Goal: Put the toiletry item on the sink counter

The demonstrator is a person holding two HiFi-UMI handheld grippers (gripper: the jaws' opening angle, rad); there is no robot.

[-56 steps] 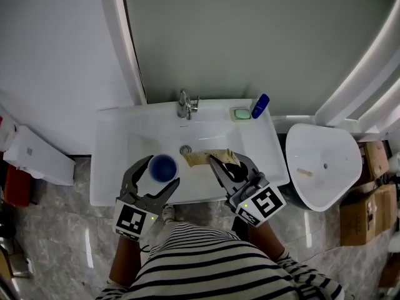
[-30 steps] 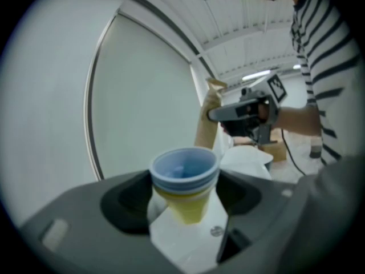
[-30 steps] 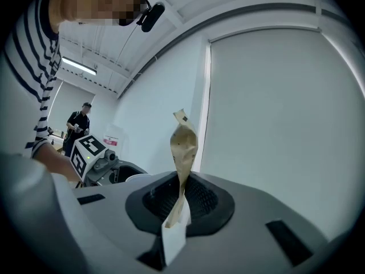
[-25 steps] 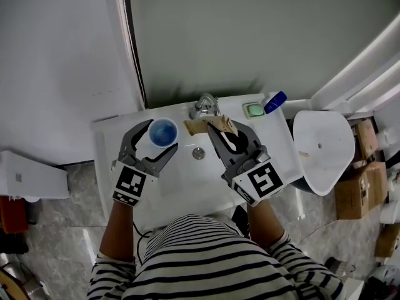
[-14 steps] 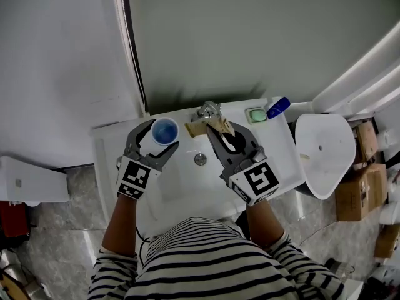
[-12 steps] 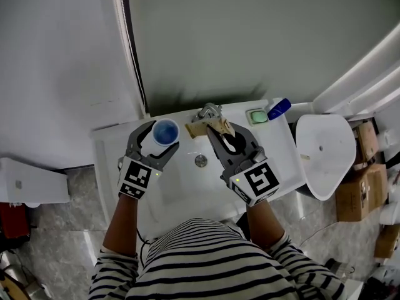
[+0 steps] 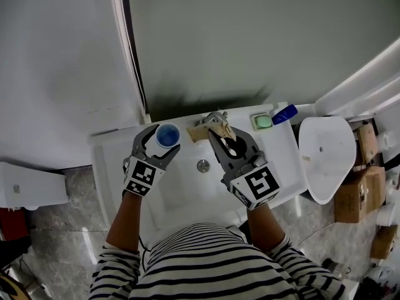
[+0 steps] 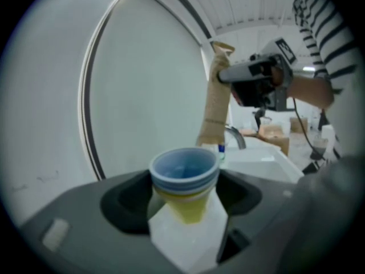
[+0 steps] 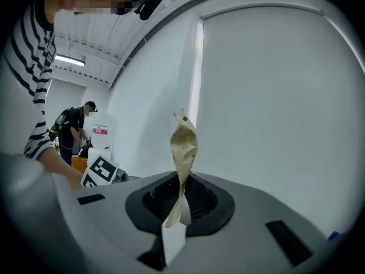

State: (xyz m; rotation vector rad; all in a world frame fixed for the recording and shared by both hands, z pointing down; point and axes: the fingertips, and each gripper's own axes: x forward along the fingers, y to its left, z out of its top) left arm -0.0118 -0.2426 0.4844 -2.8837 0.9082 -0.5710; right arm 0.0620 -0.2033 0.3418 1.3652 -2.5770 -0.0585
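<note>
While both forearms reach forward over the white sink (image 7: 181,195), I have the left gripper (image 7: 164,137) above the basin's back left part and the right gripper (image 7: 217,135) just beside it, close to the faucet (image 7: 215,116). Each marker cube faces up at me, with the jaws pointing away toward the wall.

My left jaws stand wide and clasp a cup (image 8: 184,178) by its sides; it sits upright, blue at the rim and yellow lower down, and looking into its mouth I see only its blue inner wall. My right jaws are pressed nearly together on the bottom end of a flat tan tube (image 9: 183,147), the toiletry item, which sticks up twisted and crumpled out of the grip. It hangs in the air by the faucet, off the counter.

At the counter's back right corner, a small soap dish (image 7: 263,122) holds a green bar, and a blue bottle (image 7: 284,114) lies tilted just beside it. Below the grippers, the basin shows its drain (image 7: 203,165)
</note>
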